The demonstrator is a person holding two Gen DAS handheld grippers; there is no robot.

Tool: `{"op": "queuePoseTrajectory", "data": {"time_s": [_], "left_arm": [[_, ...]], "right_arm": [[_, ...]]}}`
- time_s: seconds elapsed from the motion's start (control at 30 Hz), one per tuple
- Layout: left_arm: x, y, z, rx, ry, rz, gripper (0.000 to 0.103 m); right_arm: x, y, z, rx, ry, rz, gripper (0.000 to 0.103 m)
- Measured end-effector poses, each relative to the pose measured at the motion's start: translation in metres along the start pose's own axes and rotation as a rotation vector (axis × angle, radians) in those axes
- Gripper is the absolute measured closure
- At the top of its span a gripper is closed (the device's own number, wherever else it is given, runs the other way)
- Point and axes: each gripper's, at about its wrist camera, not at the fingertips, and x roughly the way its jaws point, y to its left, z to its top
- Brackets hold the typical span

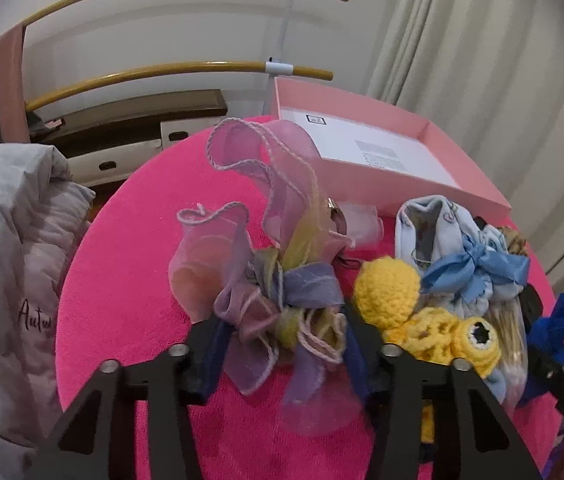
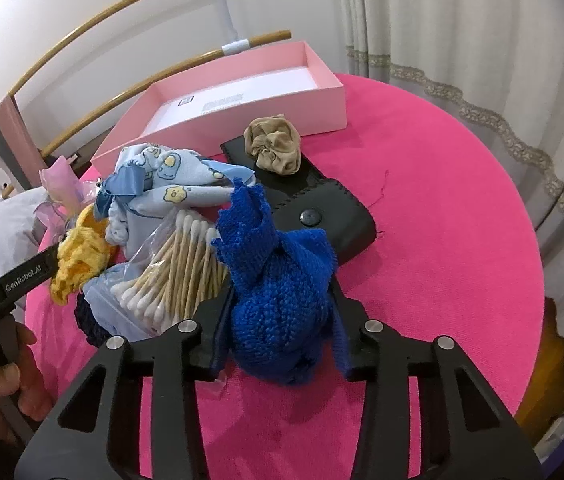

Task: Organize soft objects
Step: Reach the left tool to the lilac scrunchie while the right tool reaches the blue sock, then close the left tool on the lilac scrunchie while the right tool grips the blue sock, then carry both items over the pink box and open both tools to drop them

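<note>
My left gripper is shut on a bundle of pink and purple organza ribbon over the round pink table. My right gripper is shut on a blue knitted cloth. Between them lies a pile: a yellow crochet toy, a light blue printed cloth with a blue satin bow, and a bag of cotton swabs. A tan scrunchie sits on a black case. An open pink box stands at the table's far side.
A grey-white quilted bag stands left of the table. A rack with curved yellow rails and a dark shelf are behind. Curtains hang at the right. The right part of the pink table is bare.
</note>
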Motion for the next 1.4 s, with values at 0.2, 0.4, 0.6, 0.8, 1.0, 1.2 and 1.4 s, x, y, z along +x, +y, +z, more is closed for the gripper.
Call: {"op": "queuePoseTrajectory", "data": {"time_s": [0.2,0.4,0.6,0.8,1.0,1.2,1.4], "left_arm": [[-0.019,-0.004,-0.012,0.039,-0.036,0.030,0.068],[-0.053,-0.011,-0.029,0.065,-0.056,0.038,0.072],[-0.098,-0.017,-0.044,0.091,-0.099,0.041,0.074],[-0.123,-0.024,-0.042,0.107,-0.128,0.051,0.074],[-0.141,-0.027,-0.030,0.122,-0.158,0.051,0.074],[-0.151,-0.031,-0.009,0.131,-0.179,0.036,0.074],[-0.152,-0.038,0.025,0.139,-0.202,0.004,0.074]], "right_arm": [[-0.012,0.000,-0.001,0.000,-0.022,0.011,0.067],[-0.023,0.001,-0.004,0.004,-0.039,0.022,0.067],[-0.039,0.007,-0.002,-0.007,-0.076,0.036,0.067],[-0.049,0.014,0.001,-0.028,-0.100,0.050,0.067],[-0.056,0.021,0.010,-0.050,-0.122,0.067,0.067],[-0.062,0.027,0.036,-0.084,-0.160,0.097,0.067],[-0.062,0.020,0.074,-0.106,-0.195,0.115,0.067]]}}
